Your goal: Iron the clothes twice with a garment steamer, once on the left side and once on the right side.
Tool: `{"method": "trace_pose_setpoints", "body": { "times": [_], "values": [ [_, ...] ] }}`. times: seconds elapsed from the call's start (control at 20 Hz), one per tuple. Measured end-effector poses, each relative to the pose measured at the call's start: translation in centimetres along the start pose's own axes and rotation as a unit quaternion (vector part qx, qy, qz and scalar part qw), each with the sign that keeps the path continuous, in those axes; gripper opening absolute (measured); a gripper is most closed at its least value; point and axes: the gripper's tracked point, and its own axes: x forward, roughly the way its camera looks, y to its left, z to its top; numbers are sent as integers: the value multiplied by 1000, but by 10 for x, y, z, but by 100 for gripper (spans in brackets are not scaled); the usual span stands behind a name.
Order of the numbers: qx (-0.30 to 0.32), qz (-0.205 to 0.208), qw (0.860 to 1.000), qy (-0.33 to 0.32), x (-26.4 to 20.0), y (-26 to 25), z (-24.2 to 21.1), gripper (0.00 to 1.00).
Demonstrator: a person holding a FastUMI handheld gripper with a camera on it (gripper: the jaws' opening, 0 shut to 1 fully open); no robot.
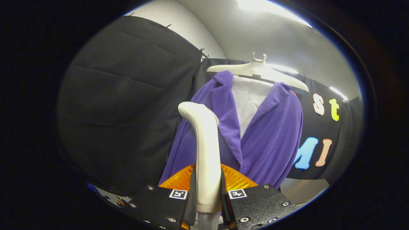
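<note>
A purple ribbed jacket over a white shirt hangs on a white hanger just beyond my fingers. My gripper is shut on the white handle of the garment steamer, which rises upright between the two fingers. The steamer's curved head stands in front of the jacket's left front panel, near the lapel; whether it touches the cloth I cannot tell. The orange pads flank the handle on both sides.
Black cloth wall hangs to the left of and behind the garment. Above it are a white wall and ceiling with bright lights. A pale surface shows below the jacket's right hem.
</note>
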Motion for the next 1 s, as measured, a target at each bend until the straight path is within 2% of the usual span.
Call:
{"method": "trace_pose_setpoints", "body": {
  "times": [0.2, 1.0],
  "values": [
    [18, 26, 998, 53, -2, 18, -45, 32],
    [-3, 40, 990, 135, -22, 42, -153, 32]
  ]
}}
